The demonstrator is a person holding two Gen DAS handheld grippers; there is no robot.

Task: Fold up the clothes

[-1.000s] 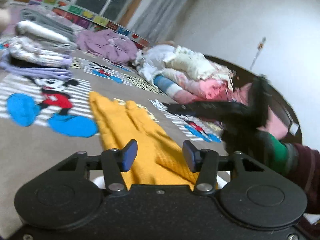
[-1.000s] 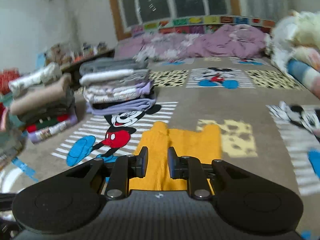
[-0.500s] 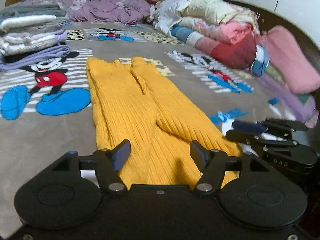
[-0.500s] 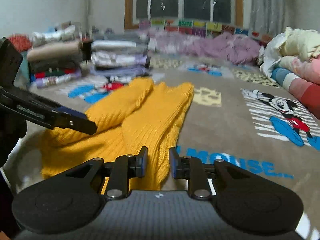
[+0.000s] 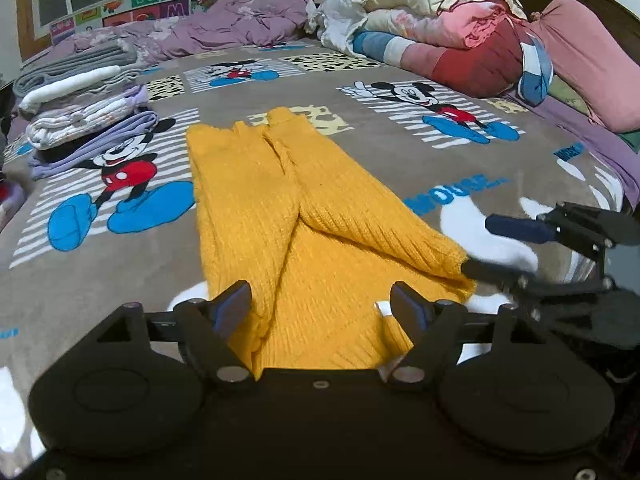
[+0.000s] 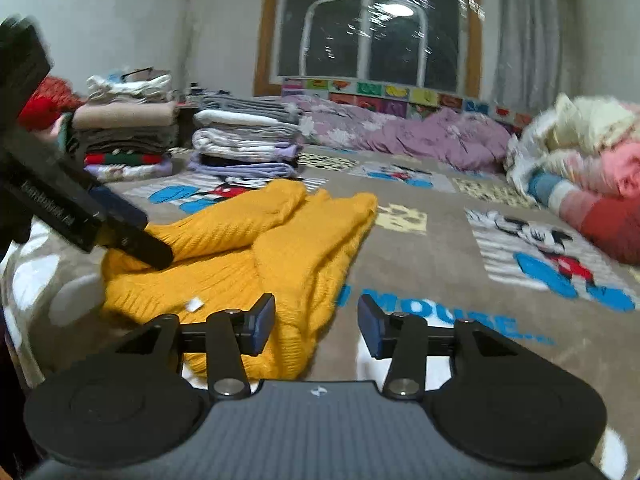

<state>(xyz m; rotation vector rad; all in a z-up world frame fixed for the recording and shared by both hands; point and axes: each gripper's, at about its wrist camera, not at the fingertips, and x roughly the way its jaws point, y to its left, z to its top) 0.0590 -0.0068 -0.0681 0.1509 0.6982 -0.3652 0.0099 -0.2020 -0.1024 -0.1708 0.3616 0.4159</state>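
You are hovering both grippers, left [image 5: 322,308] and right [image 6: 316,320], jaws wide, over the sweater [image 5: 304,240] lying mid-frame on the bed [image 5: 400,152]; a shallow bite risks dragging one layer.

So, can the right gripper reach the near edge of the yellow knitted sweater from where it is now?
Probably yes. The right gripper is open, with the near edge of the yellow knitted sweater just ahead of its left finger and nothing between. The left gripper, also open, sits at the other side, out of the way.
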